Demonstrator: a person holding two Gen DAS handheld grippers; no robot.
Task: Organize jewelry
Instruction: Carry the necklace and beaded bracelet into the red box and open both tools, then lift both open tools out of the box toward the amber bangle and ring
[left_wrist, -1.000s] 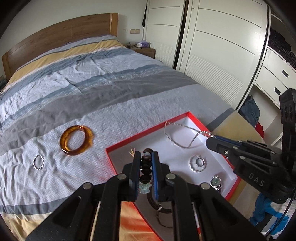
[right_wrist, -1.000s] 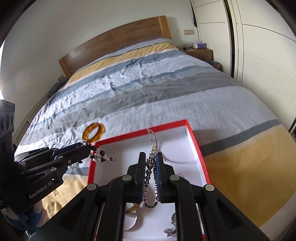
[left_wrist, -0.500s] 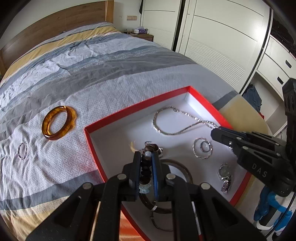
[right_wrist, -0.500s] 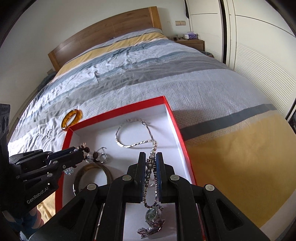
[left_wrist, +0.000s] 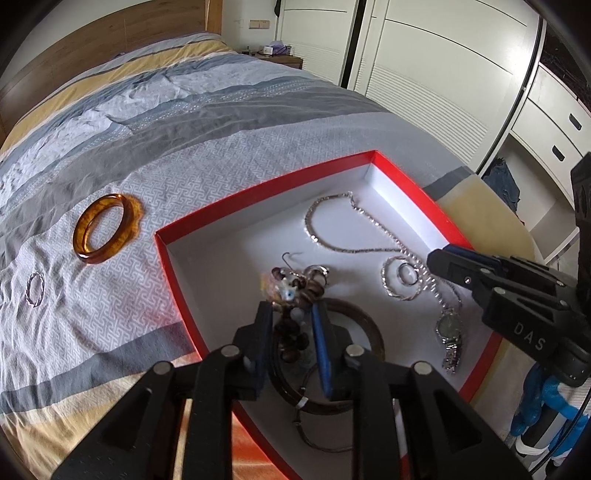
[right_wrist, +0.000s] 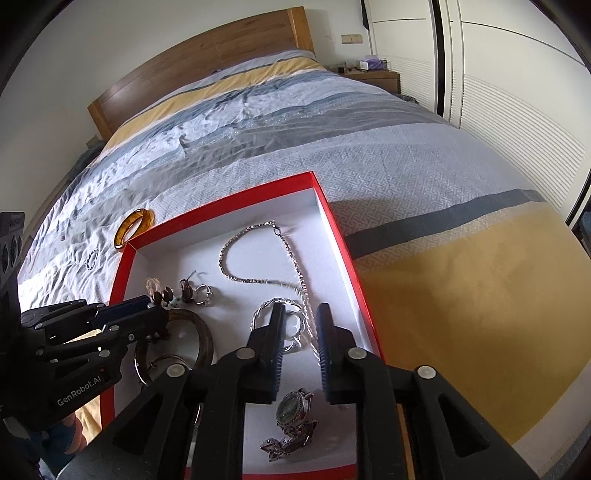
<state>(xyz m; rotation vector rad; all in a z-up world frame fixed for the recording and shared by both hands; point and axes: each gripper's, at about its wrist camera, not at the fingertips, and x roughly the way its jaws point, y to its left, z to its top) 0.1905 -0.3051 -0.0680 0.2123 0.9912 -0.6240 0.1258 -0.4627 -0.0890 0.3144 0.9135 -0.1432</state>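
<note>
A red box (left_wrist: 266, 186) with a white inside (right_wrist: 229, 199) lies on the bed. My left gripper (left_wrist: 291, 310) is open over it, and a brown beaded bracelet (left_wrist: 293, 295) lies between its fingers on the box floor. My right gripper (right_wrist: 299, 314) is open above a silver watch (right_wrist: 291, 406) and its chain. A silver necklace (left_wrist: 332, 221), a silver ring (left_wrist: 404, 275) and a dark bangle (left_wrist: 354, 317) lie in the box. An amber bangle (left_wrist: 105, 229) and a small silver ring (left_wrist: 35, 290) lie on the bed to the left.
The striped bedspread (right_wrist: 295, 122) runs back to a wooden headboard (right_wrist: 199, 62). White wardrobe doors (left_wrist: 424, 74) stand at the right. A nightstand (right_wrist: 373, 75) stands by the bed's far corner.
Both grippers have lowered over the box and opened. The left let go of the beaded bracelet, the right let go of the watch chain. Both pieces now lie in the box.
</note>
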